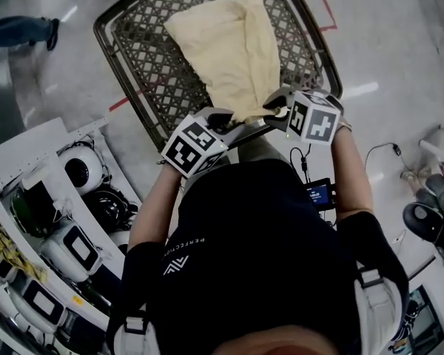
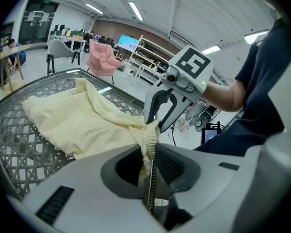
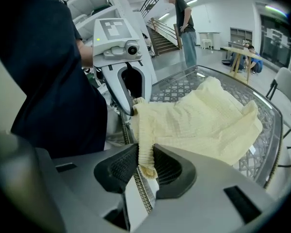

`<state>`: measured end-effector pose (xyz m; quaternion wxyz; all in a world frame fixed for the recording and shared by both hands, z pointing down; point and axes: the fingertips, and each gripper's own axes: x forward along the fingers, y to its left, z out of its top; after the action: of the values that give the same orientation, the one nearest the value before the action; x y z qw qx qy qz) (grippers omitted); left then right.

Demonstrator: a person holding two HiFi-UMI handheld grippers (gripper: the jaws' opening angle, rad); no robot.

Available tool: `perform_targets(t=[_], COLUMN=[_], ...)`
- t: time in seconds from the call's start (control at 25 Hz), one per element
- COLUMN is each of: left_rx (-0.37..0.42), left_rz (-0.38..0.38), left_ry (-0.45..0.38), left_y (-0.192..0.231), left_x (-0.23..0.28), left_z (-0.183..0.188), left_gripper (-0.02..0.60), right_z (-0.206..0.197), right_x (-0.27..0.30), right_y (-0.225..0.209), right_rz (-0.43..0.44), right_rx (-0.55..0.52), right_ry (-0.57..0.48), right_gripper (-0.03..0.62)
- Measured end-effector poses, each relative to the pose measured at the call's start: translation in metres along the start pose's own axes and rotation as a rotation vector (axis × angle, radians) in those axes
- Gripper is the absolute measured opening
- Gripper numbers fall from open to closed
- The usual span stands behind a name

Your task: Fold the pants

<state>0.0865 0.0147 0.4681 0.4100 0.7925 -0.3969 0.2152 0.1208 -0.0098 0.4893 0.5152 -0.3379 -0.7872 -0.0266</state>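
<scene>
"Pinching the pants [image 1: 229, 50] at the waist, are they, both of them?"

"Yes. The left tongs [image 2: 149, 152] are drawn narrow on the ribbed waistband [image 2: 150, 132], with cloth pressed between the pads. The right tongs [image 3: 145, 163] are clamped the same way on the same band, a little further along."

"And where's the rest of the garment?"

"Ahead of the tongs, spread out over the mesh tabletop [image 1: 137, 58]. Its long axis runs straight away from them. The waist end is at the tongs by the near rim, and the leg end rests on the mesh towards the far side."

"Which hand is nearer to it?"

"Neither. They sit side by side, close together, each already on the band. Only a short, bunched stretch of the band runs between them."

"So what does the next move turn on?"

"That axis, I'd judge. The waist end would have to travel forward, away from the person and over the legs, with both tongs keeping level. If one led, the fold would probably land skewed. I can't tell whether the legs already lie one on the other."

"Count them for me."

"One pair of pants, one tabletop, and two tongs, both occupied."
</scene>
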Motion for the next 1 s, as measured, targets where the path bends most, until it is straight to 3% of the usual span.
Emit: perform_targets(t=[0.2, 0.44, 1.0], left_rx=[-0.018, 0.010, -0.013], left_rz=[0.016, 0.089, 0.250], left_ry=[-0.006, -0.011, -0.031], left_y=[0.007, 0.027, 0.094], left_x=[-0.007, -0.012, -0.016], left_z=[0.008, 0.027, 0.071], left_gripper=[0.078, 0.080, 0.080], right_z=[0.009, 0.019, 0.042], right_x=[-0.009, -0.020, -0.038], right_y=[-0.007, -0.031, -0.111], right_rz=[-0.014, -0.061, -0.145], right_rx=[-0.013, -0.043, -0.110], right_ry=[-0.011, -0.028, -0.048], right_gripper=[0.104, 0.104, 0.103])
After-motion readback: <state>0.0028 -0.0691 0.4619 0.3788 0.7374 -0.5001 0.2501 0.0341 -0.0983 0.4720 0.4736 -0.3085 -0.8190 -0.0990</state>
